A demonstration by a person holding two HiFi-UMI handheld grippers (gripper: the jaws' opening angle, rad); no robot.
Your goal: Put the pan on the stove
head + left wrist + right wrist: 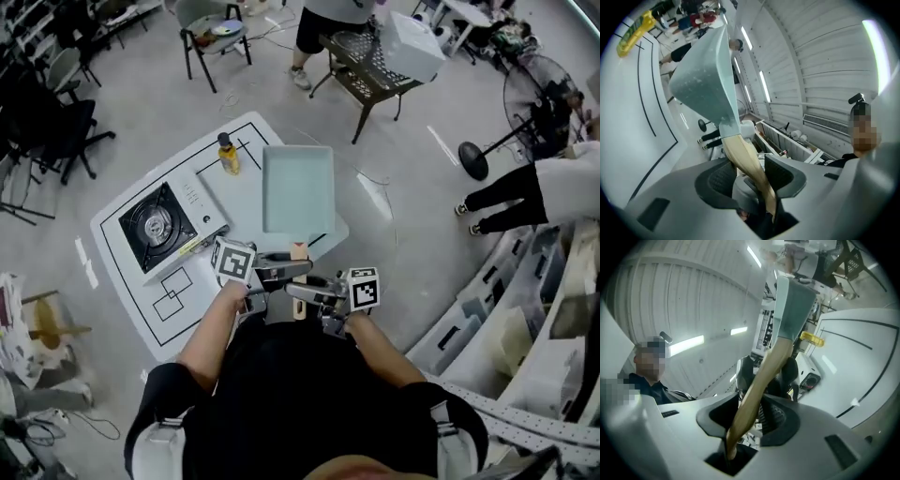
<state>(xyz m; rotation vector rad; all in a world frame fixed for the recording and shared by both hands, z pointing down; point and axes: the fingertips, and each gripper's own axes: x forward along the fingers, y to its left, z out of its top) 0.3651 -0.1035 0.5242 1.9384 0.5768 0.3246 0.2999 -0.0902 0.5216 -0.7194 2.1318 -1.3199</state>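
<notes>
A pale teal square pan (298, 187) lies on the white table (187, 295), with its wooden handle (299, 251) sticking out over the near edge. The black-topped portable stove (155, 225) stands at the table's left, apart from the pan. My left gripper (286, 272) reaches in from the left and is shut on the handle. My right gripper (298, 292) comes from the right, shut on the handle a little nearer to me. In the left gripper view the handle (743, 154) runs between the jaws up to the pan (705, 70). The right gripper view shows that handle (761, 376) and the pan (794, 305).
A yellow bottle (228, 155) stands at the table's far edge, between stove and pan. Black outlines are marked on the tabletop. Past the table are chairs (211, 33), a mesh table (370, 66), a floor fan (539, 94) and a standing person (525, 197). Storage bins (506, 328) line the right.
</notes>
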